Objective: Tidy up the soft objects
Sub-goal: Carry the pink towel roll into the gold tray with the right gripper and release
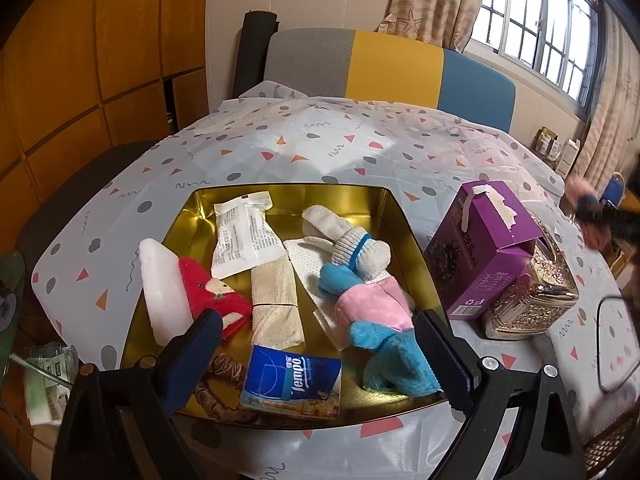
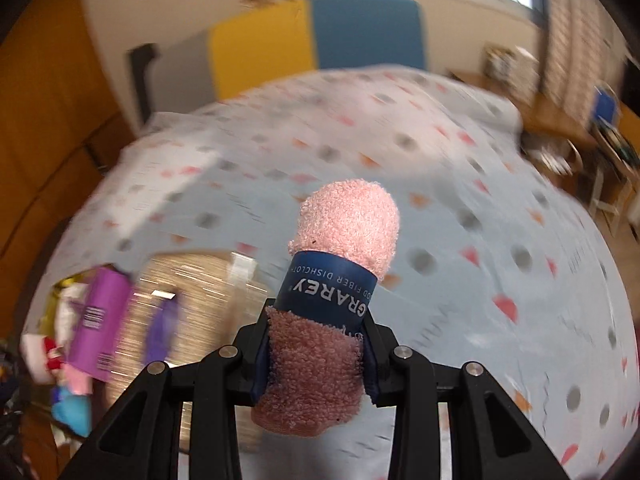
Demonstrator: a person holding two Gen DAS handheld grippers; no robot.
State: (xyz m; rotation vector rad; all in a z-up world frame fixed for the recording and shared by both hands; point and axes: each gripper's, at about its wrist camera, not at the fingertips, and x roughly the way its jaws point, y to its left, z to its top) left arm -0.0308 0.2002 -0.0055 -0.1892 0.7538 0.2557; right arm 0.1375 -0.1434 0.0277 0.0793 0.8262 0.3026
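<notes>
The rolled pink cloth (image 2: 344,280), wrapped in a blue paper band (image 2: 330,294), is clamped in the right gripper (image 2: 316,356) above the desk (image 2: 460,168); the blur hides exactly where over the patterned cover. The left gripper (image 1: 316,356) hangs wide and empty over the gold tin (image 1: 280,196), near the desk's front edge, where a blue plush toy (image 1: 372,320) and a tissue pack (image 1: 292,380) lie.

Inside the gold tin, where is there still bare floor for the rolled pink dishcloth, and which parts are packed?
In the gold tin, bare floor shows along the far wall, beyond the white packet and grey sock, widest at the far right corner. A smaller patch sits far left, above the red plush. The middle and near edge are crowded: blue plush toy, tissue pack, bandage roll.
</notes>
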